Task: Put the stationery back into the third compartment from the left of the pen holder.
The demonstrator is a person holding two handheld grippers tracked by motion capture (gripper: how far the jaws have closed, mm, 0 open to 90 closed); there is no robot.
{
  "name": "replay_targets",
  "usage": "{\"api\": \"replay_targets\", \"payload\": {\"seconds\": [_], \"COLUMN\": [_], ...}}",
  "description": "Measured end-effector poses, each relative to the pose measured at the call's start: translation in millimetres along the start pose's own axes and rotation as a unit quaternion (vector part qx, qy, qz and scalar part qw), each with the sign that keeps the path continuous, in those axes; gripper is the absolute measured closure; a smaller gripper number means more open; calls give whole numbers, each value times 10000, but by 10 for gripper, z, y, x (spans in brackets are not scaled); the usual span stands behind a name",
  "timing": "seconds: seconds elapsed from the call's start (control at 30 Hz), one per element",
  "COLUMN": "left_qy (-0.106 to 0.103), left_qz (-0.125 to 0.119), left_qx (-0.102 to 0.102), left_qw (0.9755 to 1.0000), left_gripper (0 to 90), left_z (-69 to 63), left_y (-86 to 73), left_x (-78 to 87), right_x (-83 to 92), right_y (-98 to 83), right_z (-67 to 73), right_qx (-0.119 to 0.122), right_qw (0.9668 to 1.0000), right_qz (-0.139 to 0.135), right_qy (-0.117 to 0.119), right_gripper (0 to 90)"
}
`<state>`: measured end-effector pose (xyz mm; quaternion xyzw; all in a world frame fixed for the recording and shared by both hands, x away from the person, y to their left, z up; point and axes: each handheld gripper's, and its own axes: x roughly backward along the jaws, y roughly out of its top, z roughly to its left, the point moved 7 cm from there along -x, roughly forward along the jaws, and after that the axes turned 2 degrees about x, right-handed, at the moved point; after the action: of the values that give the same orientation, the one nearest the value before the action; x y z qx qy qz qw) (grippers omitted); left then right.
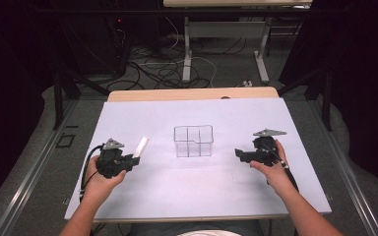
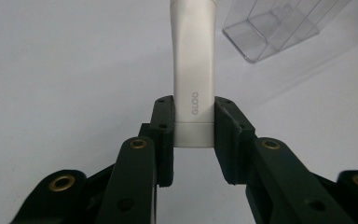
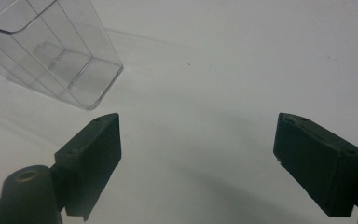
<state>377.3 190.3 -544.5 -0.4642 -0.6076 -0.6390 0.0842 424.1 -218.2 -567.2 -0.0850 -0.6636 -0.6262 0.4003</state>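
Nearest to you, your forearms come in from the bottom edge of the high view, one hand on each tool. Your left gripper [image 1: 128, 162] sits over the near-left part of the white tabletop [image 1: 192, 191], and its jaws are clamped on the lower end of a white tube [image 1: 141, 146]. In the left gripper view the two black pads press against both sides of the tube [image 2: 194, 88], just above its squared cap end, with the letters "GLOO" printed between them. The tube rises out of the grip and leans away from you, its far end pointing toward the middle of the tabletop.

Your right gripper [image 1: 241, 155] rests at the same depth on the right side, aimed inward toward the centre. Its jaws stand wide apart with nothing between them; in the right gripper view only bare white surface lies in the gap [image 3: 196, 154].

A little farther out, between the two tools, stands a clear plastic organizer [image 1: 193, 141], upright, with thin inner walls dividing it into compartments. It is apart from both grippers, and the tube's tip is near its left side without touching it.

Beyond the tabletop's far wooden edge [image 1: 192, 93], the floor carries loose cables [image 1: 162, 69] and the legs of another table [image 1: 187, 49].
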Motion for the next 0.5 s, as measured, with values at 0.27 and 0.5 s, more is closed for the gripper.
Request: {"api": "replay_targets", "payload": {"seconds": [0.27, 0.5], "left_qy": [-6, -58], "left_qz": [-414, -676], "left_qx": [49, 15], "left_qw": [9991, 9977], "left_gripper": [715, 715], "left_z": [-65, -146], "left_y": [104, 191], "left_x": [15, -23], "right_x": [31, 65], "right_y": [65, 129], "right_z": [85, 215], "right_qx": [-147, -218], "right_qw": [9996, 9986], "right_qz": [-196, -337], "right_qy": [126, 340], "right_gripper": [133, 141]}}
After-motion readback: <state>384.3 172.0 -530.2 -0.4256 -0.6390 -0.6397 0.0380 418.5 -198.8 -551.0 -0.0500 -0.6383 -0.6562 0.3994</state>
